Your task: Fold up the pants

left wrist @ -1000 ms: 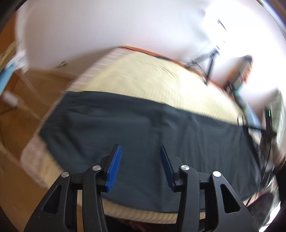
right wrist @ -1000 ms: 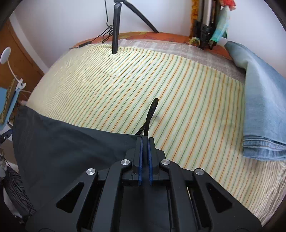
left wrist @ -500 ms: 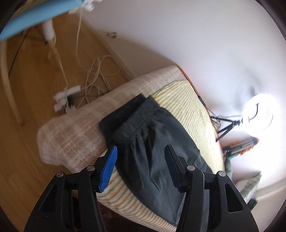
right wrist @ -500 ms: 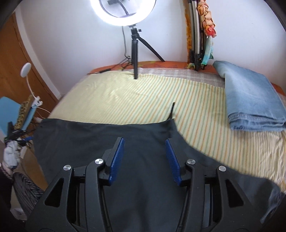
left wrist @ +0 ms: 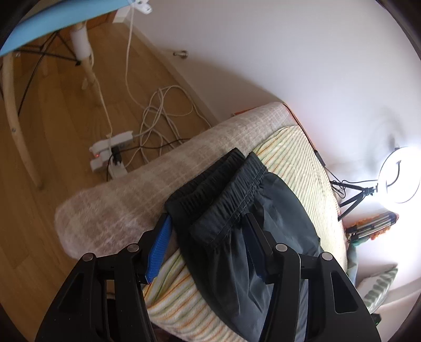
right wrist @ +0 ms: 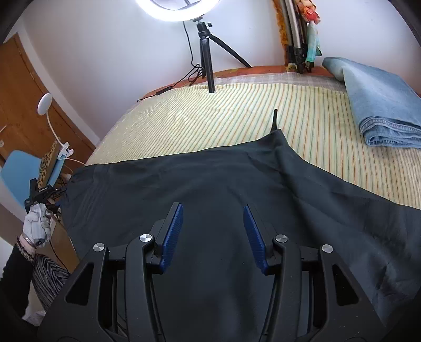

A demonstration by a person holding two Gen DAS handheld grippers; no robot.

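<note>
The dark pants (right wrist: pixel 210 184) are laid lengthwise along the bed's (right wrist: pixel 236 110) near edge, waistband (left wrist: pixel 226 184) at its end; both the left tool (left wrist: pixel 208 247) and the right tool (right wrist: pixel 213 231) are held open, empty.

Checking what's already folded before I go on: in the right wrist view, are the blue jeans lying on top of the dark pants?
No, the blue jeans sit folded on the striped sheet, apart from the dark pants.

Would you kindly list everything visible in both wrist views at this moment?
pants: one, dark, spread across the bed's near side
bed sheet: one, yellow striped, under the pants
jeans: one, blue, folded, far right of the bed
ring light: one, white, on a black tripod at the wall
chair: one, blue seat, on the wood floor
power strip: white, with cables, on the floor
left gripper: open, straddling the waistband
right gripper: open, above the pants
</note>
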